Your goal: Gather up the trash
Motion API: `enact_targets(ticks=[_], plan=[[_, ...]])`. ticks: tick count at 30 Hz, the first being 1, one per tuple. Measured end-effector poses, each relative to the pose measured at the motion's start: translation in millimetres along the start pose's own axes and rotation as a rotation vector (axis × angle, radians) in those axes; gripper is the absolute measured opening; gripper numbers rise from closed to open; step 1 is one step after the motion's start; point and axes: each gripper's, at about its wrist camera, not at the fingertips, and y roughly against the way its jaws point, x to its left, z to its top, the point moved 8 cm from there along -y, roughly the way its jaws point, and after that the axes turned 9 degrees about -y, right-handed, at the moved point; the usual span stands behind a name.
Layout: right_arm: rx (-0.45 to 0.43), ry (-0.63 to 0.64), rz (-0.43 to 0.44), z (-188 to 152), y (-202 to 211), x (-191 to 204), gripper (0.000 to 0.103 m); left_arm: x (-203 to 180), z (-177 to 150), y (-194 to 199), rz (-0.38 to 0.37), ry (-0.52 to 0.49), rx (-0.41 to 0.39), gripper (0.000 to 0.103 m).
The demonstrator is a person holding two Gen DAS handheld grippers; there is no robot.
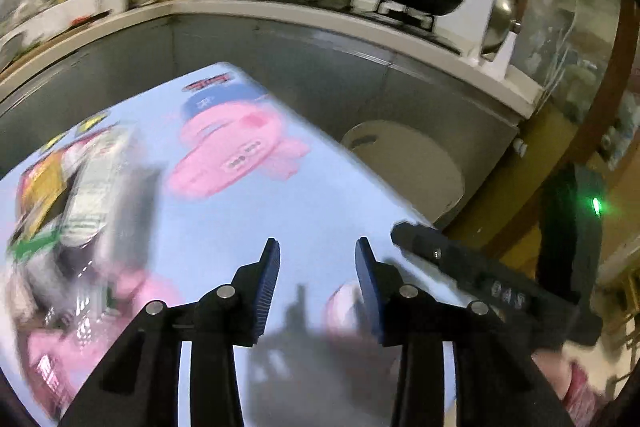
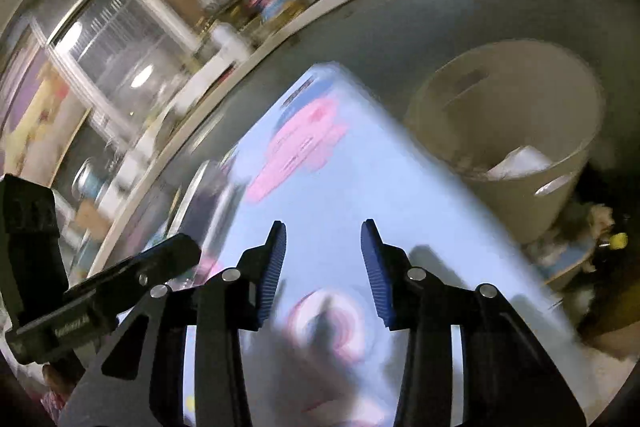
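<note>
Wrappers (image 1: 76, 195) lay heaped at nine o'clock on the counter (image 1: 320, 211); left gripper (image 1: 316, 259) and right gripper (image 2: 324, 247) hovered, jaws open and empty, probably ready for the bin (image 2: 560, 195) at two o'clock.

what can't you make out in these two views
- Left wrist view: the pile of wrappers on the blue table is motion-blurred; what each piece is cannot be read.
- Right wrist view: the same pile is a smear, partly behind the left gripper.
- Right wrist view: the bin holds something white; its floor is hidden by its wall.
</note>
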Motion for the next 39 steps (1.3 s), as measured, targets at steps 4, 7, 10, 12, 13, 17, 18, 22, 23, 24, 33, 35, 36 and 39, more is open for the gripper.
enact_targets(ticks=[4, 7, 10, 12, 13, 17, 18, 22, 23, 24, 33, 35, 36, 39], plan=[[0.140, 0.107, 0.054, -53.0, -32.1, 50.4, 0.038, 63.8, -55.3, 47.0, 0.151, 0.064, 0.015, 0.051], [0.243, 0.197, 0.114, -91.3, -50.4, 93.9, 0.038, 113.6, -94.6, 76.1, 0.221, 0.174, 0.043, 0.051], [0.314, 0.299, 0.152, -127.7, -65.7, 135.7, 0.041, 173.8, -127.4, 101.7, 0.302, 0.313, 0.058, 0.051], [0.352, 0.344, 0.163, -142.3, -75.2, 154.6, 0.042, 209.6, -141.3, 114.3, 0.335, 0.403, 0.058, 0.052], [0.368, 0.370, 0.166, -151.6, -80.1, 164.8, 0.044, 223.5, -144.1, 117.5, 0.341, 0.432, 0.055, 0.053], [0.403, 0.496, 0.160, -184.1, -101.2, 202.9, 0.058, 272.0, -148.4, 121.7, 0.354, 0.507, 0.029, 0.083], [0.407, 0.514, 0.156, -189.0, -104.8, 208.2, 0.058, 278.9, -148.7, 119.5, 0.348, 0.514, 0.029, 0.085], [0.405, 0.584, 0.121, -202.6, -125.1, 226.4, 0.058, 298.7, -142.4, 96.8, 0.324, 0.523, 0.051, 0.086], [0.403, 0.597, 0.117, -204.6, -128.7, 229.7, 0.058, 296.5, -139.4, 90.9, 0.311, 0.516, 0.054, 0.086], [0.402, 0.606, 0.112, -206.6, -131.0, 232.8, 0.058, 295.0, -135.7, 84.8, 0.300, 0.498, 0.055, 0.086], [0.418, 0.651, 0.066, -211.9, -145.3, 234.2, 0.005, 278.2, -133.2, 60.5, 0.279, 0.372, 0.098, 0.020], [0.420, 0.636, 0.073, -210.6, -138.3, 230.8, 0.004, 276.9, -137.1, 64.6, 0.267, 0.385, 0.095, 0.007], [0.420, 0.629, 0.075, -210.2, -133.4, 227.6, 0.004, 276.0, -140.9, 69.5, 0.260, 0.401, 0.091, 0.007], [0.423, 0.610, 0.085, -208.7, -116.7, 219.1, 0.003, 271.2, -151.3, 84.3, 0.238, 0.435, 0.074, 0.006]])
